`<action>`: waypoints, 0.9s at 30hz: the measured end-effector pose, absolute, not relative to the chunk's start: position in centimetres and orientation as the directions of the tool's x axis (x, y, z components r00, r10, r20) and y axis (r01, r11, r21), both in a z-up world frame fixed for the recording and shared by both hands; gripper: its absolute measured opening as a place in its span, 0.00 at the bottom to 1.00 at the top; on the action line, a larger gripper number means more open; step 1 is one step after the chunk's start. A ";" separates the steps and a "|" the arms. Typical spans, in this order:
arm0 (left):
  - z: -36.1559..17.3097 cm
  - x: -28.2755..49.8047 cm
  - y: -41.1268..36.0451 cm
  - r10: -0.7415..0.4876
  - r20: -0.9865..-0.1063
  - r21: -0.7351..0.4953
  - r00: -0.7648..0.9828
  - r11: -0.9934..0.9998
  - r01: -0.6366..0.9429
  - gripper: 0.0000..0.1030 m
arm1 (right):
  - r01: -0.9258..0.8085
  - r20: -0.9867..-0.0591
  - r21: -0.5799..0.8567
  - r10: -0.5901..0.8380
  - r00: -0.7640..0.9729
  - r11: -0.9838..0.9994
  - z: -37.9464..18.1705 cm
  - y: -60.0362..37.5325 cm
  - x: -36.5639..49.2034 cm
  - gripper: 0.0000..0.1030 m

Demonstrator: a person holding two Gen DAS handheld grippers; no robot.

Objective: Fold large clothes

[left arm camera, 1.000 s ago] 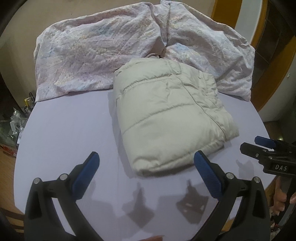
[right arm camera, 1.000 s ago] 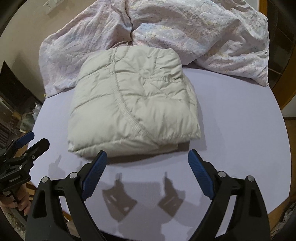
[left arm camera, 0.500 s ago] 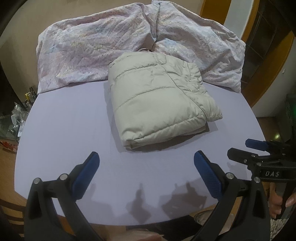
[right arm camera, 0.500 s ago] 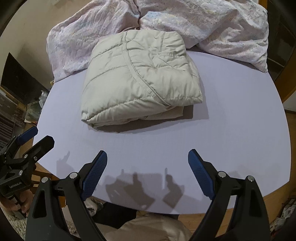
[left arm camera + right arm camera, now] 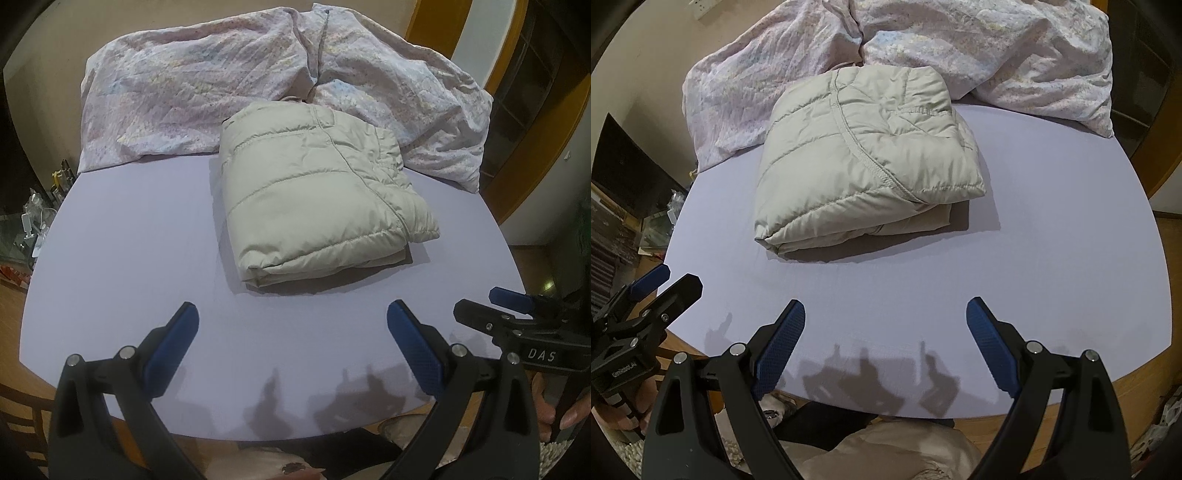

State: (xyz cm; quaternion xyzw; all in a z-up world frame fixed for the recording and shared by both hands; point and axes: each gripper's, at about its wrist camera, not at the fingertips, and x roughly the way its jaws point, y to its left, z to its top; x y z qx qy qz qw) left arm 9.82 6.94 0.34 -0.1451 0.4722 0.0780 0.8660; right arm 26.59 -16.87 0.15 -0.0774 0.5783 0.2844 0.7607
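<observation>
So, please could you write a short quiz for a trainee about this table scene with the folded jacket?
1. True or false: the left gripper holds the beige jacket.
2. What lies behind the jacket? A) floral bedding B) a towel C) a box
3. Fill in: the jaws of the right gripper stand ____.

Key: 1 false; 2 A; 3 open. Both grippers hover over the lilac table, clear of the jacket.
</observation>
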 end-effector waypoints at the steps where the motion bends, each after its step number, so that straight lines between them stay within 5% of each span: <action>1: 0.3 9.8 6.9 -0.003 -0.841 -0.179 0.542 0.945 -0.273 0.98 | -0.522 -0.924 0.210 0.343 0.171 0.827 0.1 -16.9 26.5 0.88; 27: 0.5 9.7 7.3 -0.019 -0.833 -0.197 0.554 0.944 -0.264 0.98 | -0.513 -0.917 0.225 0.358 0.175 0.828 0.2 -16.7 26.5 0.88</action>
